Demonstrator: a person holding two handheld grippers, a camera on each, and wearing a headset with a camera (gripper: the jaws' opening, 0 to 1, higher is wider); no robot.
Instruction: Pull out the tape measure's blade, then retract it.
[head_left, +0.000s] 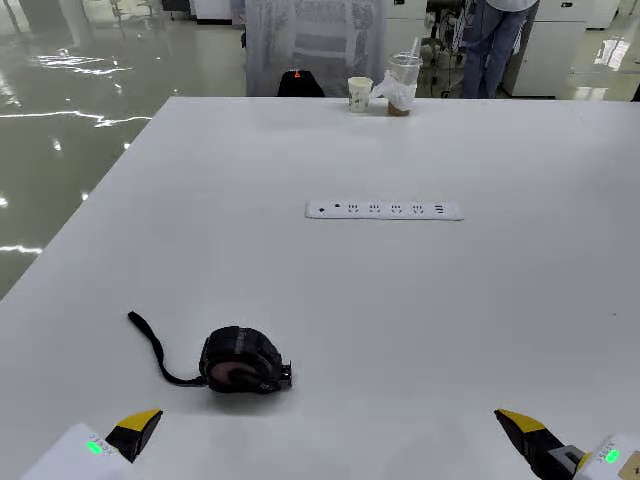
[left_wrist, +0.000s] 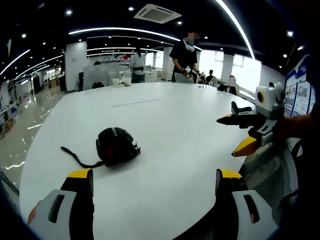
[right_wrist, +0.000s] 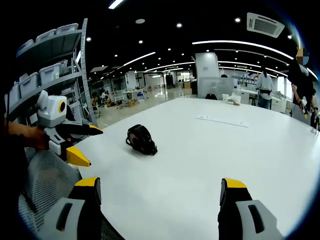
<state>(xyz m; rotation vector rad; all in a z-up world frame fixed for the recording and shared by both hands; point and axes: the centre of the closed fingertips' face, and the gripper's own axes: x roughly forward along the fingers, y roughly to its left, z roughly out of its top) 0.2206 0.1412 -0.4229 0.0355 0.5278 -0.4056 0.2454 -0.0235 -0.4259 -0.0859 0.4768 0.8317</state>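
Note:
A black tape measure (head_left: 243, 360) lies on the white table (head_left: 400, 300) near the front left, its black wrist strap (head_left: 150, 345) trailing to the left. Its blade is not drawn out. The left gripper view has the tape measure (left_wrist: 116, 145) ahead and slightly left of my open left gripper (left_wrist: 152, 182). From the right gripper view the tape measure (right_wrist: 141, 139) sits ahead and left of my open right gripper (right_wrist: 160, 192). Both grippers hover at the table's near edge, apart from the tape measure, with the left gripper (head_left: 135, 432) at bottom left and the right gripper (head_left: 525, 428) at bottom right.
A white power strip (head_left: 384, 210) lies across the table's middle. A paper cup (head_left: 360, 94) and a plastic cup in a bag (head_left: 402, 84) stand at the far edge. A person (head_left: 495, 40) stands beyond the table. Shelving with bins (right_wrist: 45, 60) rises at the left of the right gripper view.

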